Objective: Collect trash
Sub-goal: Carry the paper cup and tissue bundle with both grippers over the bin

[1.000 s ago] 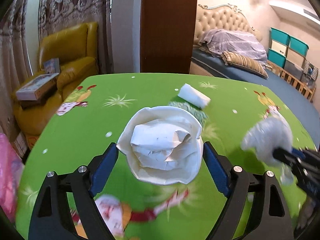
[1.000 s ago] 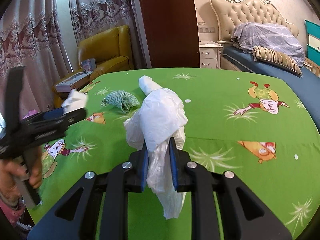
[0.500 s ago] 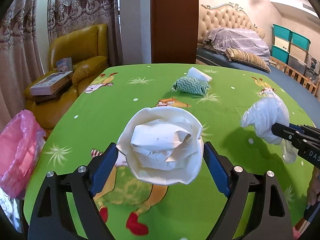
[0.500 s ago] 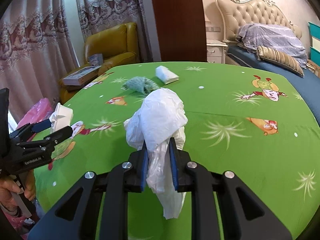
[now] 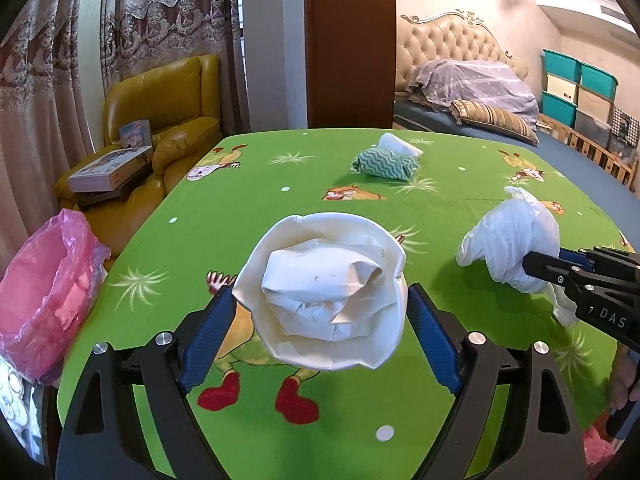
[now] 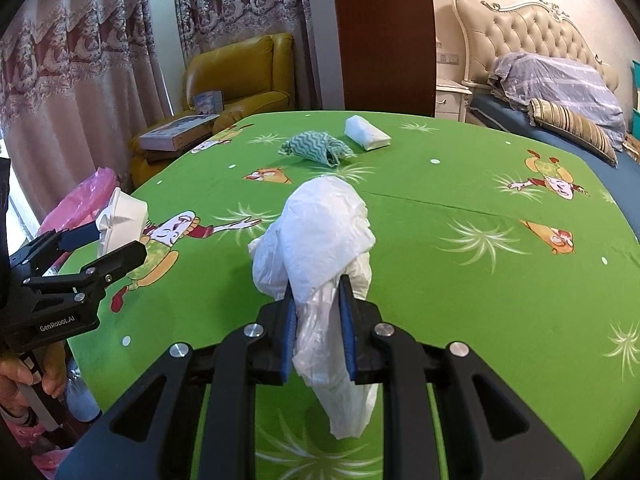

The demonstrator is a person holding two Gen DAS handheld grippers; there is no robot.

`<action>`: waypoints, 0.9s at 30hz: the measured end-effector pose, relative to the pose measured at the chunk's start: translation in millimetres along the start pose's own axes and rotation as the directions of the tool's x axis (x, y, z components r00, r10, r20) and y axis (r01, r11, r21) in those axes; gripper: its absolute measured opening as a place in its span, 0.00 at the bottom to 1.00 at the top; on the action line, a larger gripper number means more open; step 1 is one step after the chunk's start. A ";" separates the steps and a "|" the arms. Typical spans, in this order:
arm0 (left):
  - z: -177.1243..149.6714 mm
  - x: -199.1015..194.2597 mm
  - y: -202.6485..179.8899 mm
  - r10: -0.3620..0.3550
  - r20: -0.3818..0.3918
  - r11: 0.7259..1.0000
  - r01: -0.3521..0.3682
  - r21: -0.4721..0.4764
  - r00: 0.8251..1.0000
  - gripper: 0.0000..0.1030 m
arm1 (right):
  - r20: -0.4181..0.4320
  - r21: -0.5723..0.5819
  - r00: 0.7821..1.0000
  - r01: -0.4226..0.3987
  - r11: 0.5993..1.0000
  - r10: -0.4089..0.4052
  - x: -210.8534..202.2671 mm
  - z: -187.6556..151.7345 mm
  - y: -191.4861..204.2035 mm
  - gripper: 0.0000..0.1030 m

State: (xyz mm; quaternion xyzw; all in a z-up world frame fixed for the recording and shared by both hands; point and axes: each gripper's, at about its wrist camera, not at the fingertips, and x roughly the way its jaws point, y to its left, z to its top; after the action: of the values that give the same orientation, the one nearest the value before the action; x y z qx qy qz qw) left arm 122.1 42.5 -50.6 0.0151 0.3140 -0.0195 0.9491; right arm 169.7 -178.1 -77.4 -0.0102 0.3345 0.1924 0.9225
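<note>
Listing, with the green cartoon-print counter (image 5: 256, 200) as landmark:

- Left tongs (image 5: 320, 312): blue pads pressed on both sides of a white paper cup (image 5: 324, 296) stuffed with crumpled white paper (image 5: 320, 276), held clear above the counter's near edge. In the right wrist view the same tongs (image 6: 104, 236) show at the counter's left edge, with the cup (image 6: 122, 220).
- Right tongs (image 6: 318, 320): clamped tight on a crumpled white plastic bag (image 6: 320, 236), raised over the counter's near middle; the bag's tail hangs below the pads. In the left wrist view they (image 5: 536, 262) enter from the right with the bag (image 5: 512, 240).
- Teal zigzag cloth (image 5: 384, 164): wadded, lying on the counter's far part.
- White packet (image 6: 366, 132): lying just behind the cloth; possibly a tissue pack, too small to tell.
- Pink bag-lined bin (image 5: 44, 292): off the counter's left edge, mouth open.
- Yellow armchair (image 5: 160, 100): beyond the counter's far left corner, carrying a flat box (image 5: 110, 170).
- Bed with tufted headboard (image 6: 528, 32): beyond the counter's far right side.
- A hand (image 6: 24, 376): beneath the left tongs, off the counter's near left corner.
</note>
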 end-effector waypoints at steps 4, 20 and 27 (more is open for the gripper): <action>-5.5 -3.7 7.6 0.010 -0.002 1.000 -0.010 -0.008 1.000 0.79 | 0.008 -0.021 1.000 -0.002 1.000 0.002 -1.5 0.9 8.2 0.19; -25.2 -32.6 45.6 0.074 0.032 0.996 -0.072 -0.047 0.997 0.79 | 0.006 -0.153 0.998 -0.059 0.987 0.060 -1.2 4.7 59.5 0.19; -38.7 -57.3 79.7 0.138 0.056 0.987 -0.133 -0.088 0.989 0.79 | 0.015 -0.229 0.995 -0.096 0.969 0.102 0.0 12.6 90.1 0.19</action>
State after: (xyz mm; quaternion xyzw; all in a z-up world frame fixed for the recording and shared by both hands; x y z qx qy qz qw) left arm 56.8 125.3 -46.1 -0.0039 0.2832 0.0579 0.9573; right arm 144.8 -92.9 -57.8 -0.0967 0.2979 0.2753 0.9089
